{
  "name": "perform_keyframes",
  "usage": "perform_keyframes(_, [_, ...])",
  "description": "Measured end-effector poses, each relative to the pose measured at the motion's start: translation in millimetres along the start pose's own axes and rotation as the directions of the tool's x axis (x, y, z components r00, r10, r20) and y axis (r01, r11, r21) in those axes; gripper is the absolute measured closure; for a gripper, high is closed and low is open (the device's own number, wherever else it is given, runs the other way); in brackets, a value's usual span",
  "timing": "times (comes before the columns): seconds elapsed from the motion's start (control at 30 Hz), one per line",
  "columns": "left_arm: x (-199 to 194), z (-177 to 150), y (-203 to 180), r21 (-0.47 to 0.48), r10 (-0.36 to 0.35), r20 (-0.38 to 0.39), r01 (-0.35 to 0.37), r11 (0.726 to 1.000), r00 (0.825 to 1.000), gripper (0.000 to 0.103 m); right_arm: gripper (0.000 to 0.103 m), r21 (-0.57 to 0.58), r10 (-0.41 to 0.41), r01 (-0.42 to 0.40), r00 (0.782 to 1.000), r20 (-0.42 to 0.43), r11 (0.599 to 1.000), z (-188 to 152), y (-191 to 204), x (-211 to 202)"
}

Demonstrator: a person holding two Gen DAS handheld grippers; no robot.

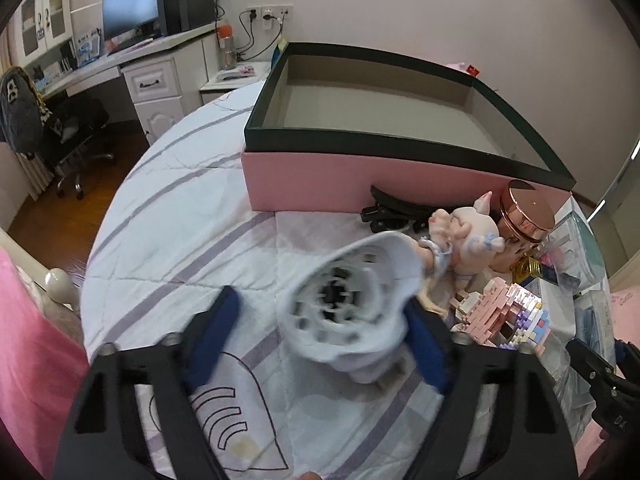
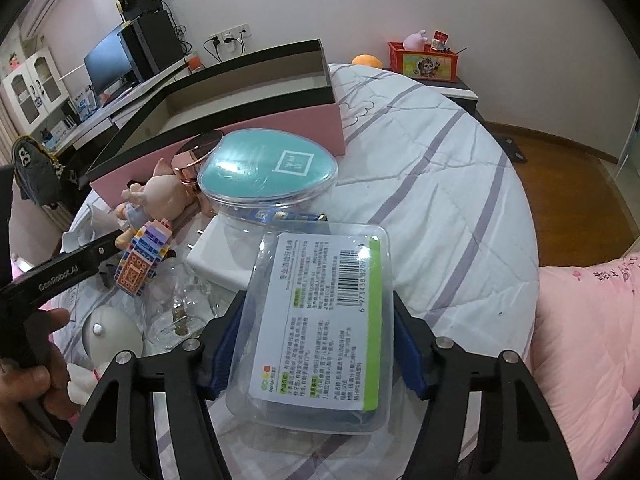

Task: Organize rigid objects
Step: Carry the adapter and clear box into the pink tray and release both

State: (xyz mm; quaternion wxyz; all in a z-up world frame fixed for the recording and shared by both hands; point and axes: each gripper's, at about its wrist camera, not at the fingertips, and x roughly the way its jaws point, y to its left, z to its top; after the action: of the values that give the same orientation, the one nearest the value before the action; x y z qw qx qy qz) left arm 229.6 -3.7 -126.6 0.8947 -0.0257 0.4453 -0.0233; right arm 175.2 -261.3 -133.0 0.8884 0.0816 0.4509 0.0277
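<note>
Now, right gripper (image 2: 316,344) pinching clear plastic case (image 2: 316,320) by long sides over bed | case looks light, stiff, slippery: hold mid-length | left gripper (image 1: 320,332) around pale ribbed object (image 1: 344,308), contact unclear | pink box (image 1: 400,184) empty, near

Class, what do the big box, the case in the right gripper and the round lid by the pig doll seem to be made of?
Box: likely cardboard, matte pink walls, dull grey-brown inside.
Case: clear plastic, glossy, contents visible through it.
Lid: shiny rose-gold, mirror-like; metal or plated plastic, unclear.
</note>
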Motion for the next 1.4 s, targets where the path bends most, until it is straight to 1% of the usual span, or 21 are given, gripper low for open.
perform_keyframes(0.03, [-0.1,-0.2,-0.1,0.000,0.000,-0.003,0.000,1.000,1.000,0.038,0.037,0.001,-0.001,0.001,1.000,-0.002,1.000,-0.1,-0.1,0.0])
perform_keyframes(0.1, [0.7,-2.1,0.5,-0.001,-0.013,-0.009,0.013,1.000,1.000,0.045,0.037,-0.013,-0.015,0.015,1.000,-0.005,1.000,0.4,1.8,1.6])
perform_keyframes(0.2, [-1.8,-4.4,4.3,-0.008,-0.033,-0.004,0.033,0.999,0.999,0.045,0.038,-0.027,-0.027,0.027,1.000,0.003,0.999,-0.6,4.2,0.7])
perform_keyframes(0.57, [-25.0,-17.3,13.3,0.007,-0.029,0.039,0.029,1.000,0.999,0.045,0.040,0.010,0.023,-0.023,0.999,0.025,1.000,-2.5,-8.4,-19.3])
perform_keyframes(0.7, [-36.2,-18.8,14.0,0.011,-0.037,0.057,0.037,0.999,0.998,0.045,0.040,0.013,0.037,-0.037,0.998,0.045,0.999,-0.1,-8.0,-30.6])
perform_keyframes(0.8, [-48.5,-14.9,13.2,0.013,-0.047,0.075,0.047,0.999,0.996,0.045,0.040,0.011,0.065,-0.065,0.995,0.070,0.998,5.8,-6.0,-42.8])
perform_keyframes(0.93, [-68.6,5.5,7.3,0.027,-0.067,0.121,0.064,0.998,0.990,0.045,0.040,-0.023,0.092,-0.090,0.988,0.125,0.996,32.2,3.1,-57.7])
perform_keyframes(1.0, [-75.5,21.1,5.7,0.030,-0.080,0.146,0.076,0.997,0.986,0.045,0.039,-0.052,0.114,-0.107,0.982,0.153,0.993,54.9,11.0,-60.8])
perform_keyframes(1.1, [-81.4,52.4,0.3,0.046,-0.070,0.193,0.062,0.997,0.979,0.045,0.039,-0.102,0.130,-0.112,0.973,0.188,0.988,92.7,26.3,-57.9])
perform_keyframes(1.17, [-76.6,76.0,-4.3,0.053,-0.069,0.205,0.059,0.997,0.976,0.045,0.039,-0.118,0.152,-0.131,0.969,0.194,0.984,117.1,33.7,-49.7])
perform_keyframes(1.27, [-61.0,106.6,-11.6,0.060,-0.074,0.207,0.063,0.996,0.976,0.045,0.039,-0.141,0.155,-0.130,0.970,0.186,0.982,153.7,44.7,-28.0])
perform_keyframes(1.33, [-44.7,123.2,-19.6,0.074,-0.066,0.203,0.052,0.996,0.977,0.045,0.039,-0.146,0.145,-0.121,0.976,0.164,0.982,172.2,49.9,-7.1])
perform_keyframes(1.4, [-23.3,136.4,-24.3,0.073,-0.072,0.172,0.060,0.996,0.982,0.045,0.039,-0.135,0.144,-0.128,0.982,0.119,0.983,187.0,54.1,20.2])
